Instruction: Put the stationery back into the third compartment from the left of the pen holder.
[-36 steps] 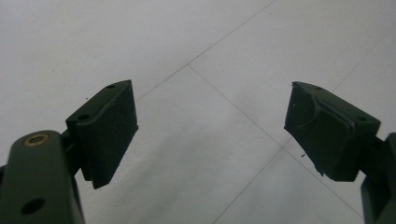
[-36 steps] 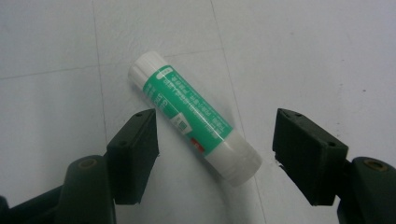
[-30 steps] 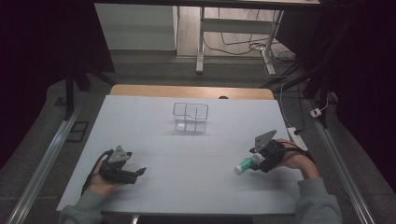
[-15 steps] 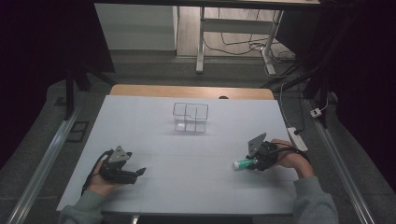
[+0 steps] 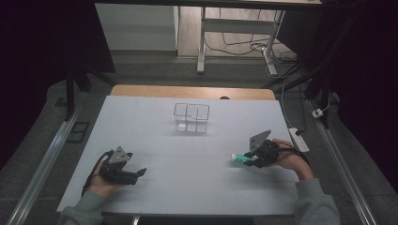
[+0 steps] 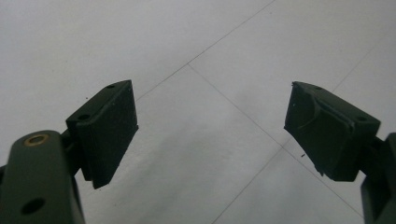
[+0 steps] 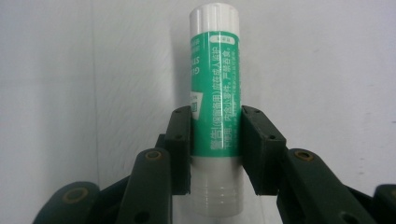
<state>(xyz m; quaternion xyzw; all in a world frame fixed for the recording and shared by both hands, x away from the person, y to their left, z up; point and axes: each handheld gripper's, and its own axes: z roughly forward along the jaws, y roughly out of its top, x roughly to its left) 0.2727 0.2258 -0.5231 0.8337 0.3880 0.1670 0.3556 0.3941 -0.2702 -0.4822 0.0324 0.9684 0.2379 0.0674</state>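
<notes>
— We've got the right gripper (image 7: 215,154) pinching the glue stick (image 7: 215,93) low on the table (image 5: 187,164); its jaws have just been closing on it.

— Our left gripper (image 6: 210,135) rests with its jaws spread, holding nothing. That smooth round tube could roll or slip out when we lift — the grip sits near one end.

The glue stick (image 7: 215,112) has label print too small to read, its bottom end cut off.
</notes>
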